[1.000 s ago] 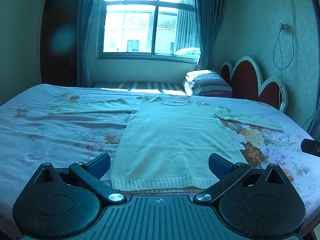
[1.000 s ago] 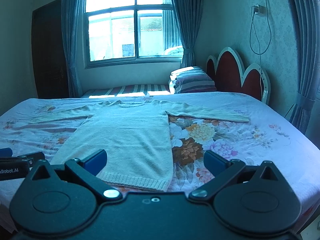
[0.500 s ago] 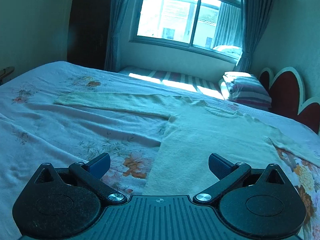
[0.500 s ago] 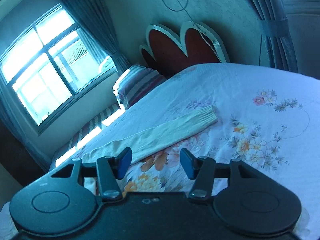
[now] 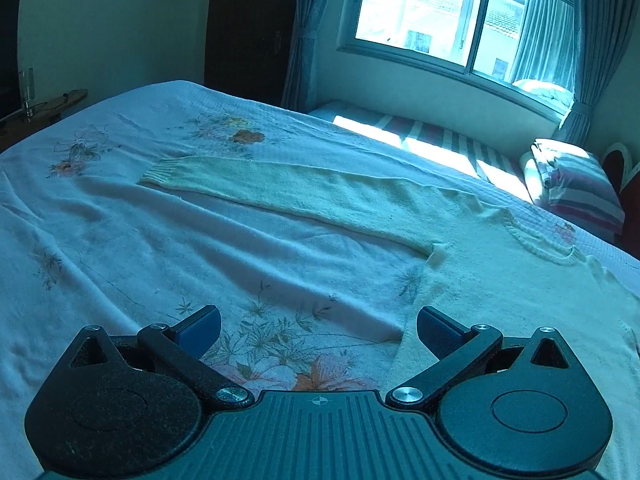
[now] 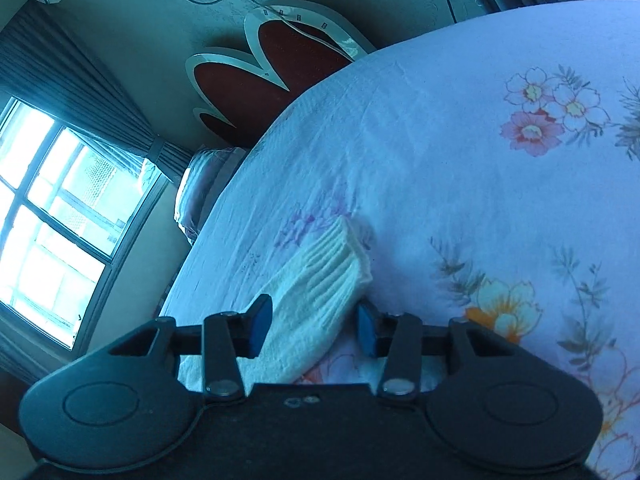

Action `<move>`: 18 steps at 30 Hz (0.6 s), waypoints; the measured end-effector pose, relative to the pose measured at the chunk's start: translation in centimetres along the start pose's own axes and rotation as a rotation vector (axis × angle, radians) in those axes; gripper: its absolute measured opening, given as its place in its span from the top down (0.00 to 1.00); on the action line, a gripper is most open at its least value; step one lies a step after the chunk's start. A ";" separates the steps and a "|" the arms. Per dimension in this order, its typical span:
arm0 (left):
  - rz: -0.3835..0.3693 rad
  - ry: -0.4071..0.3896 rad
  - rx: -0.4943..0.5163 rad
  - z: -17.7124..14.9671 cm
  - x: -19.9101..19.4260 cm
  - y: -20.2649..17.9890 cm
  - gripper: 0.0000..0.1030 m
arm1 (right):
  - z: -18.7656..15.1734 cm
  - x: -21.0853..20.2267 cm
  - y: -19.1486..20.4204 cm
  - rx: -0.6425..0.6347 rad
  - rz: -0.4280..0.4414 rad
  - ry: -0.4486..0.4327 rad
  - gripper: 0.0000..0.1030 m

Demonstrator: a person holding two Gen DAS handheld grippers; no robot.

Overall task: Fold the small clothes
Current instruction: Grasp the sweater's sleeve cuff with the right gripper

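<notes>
On the floral white bedsheet [image 5: 120,240], a cream knitted sweater [image 5: 500,280] lies flat, its left sleeve [image 5: 280,188] running long-axis leftward, ribbed cuff [image 5: 160,168] pointing left. Left gripper [image 5: 318,324]: jaws wide apart, nothing between them, over sheet at the sweater's side edge. Right gripper [image 6: 314,324]: jaws have just been closing, sweater's right ribbed cuff [image 6: 324,280] between them; whether the pads press it, cannot tell. No containers seen.
</notes>
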State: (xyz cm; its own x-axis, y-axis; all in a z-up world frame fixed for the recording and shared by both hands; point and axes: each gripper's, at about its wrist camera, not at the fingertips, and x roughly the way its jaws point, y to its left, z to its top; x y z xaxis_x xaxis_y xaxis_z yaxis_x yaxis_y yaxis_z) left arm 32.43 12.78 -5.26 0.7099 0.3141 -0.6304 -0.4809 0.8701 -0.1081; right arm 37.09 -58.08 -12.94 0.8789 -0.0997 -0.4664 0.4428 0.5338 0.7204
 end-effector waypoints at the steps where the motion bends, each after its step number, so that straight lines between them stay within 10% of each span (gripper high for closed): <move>1: 0.005 0.004 0.005 0.1 0.2 0.1 0.00 | 0.0 0.4 0.1 -0.002 -0.008 0.000 0.70; 10: 0.081 0.022 -0.013 1.4 2.4 4.4 0.00 | 0.2 0.2 1.5 -0.023 -0.092 -0.026 0.93; 18: 0.044 0.047 0.003 2.5 5.8 8.6 0.00 | -0.8 0.0 13.3 -0.222 -0.015 -0.084 0.94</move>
State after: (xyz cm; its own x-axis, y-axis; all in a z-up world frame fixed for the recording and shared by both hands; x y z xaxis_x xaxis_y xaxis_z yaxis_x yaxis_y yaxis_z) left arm 33.70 23.00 -7.88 0.6631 0.3337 -0.6700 -0.5092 0.8572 -0.0770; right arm 42.83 -50.37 -3.79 0.8884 -0.1737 -0.4250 0.4143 0.7022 0.5790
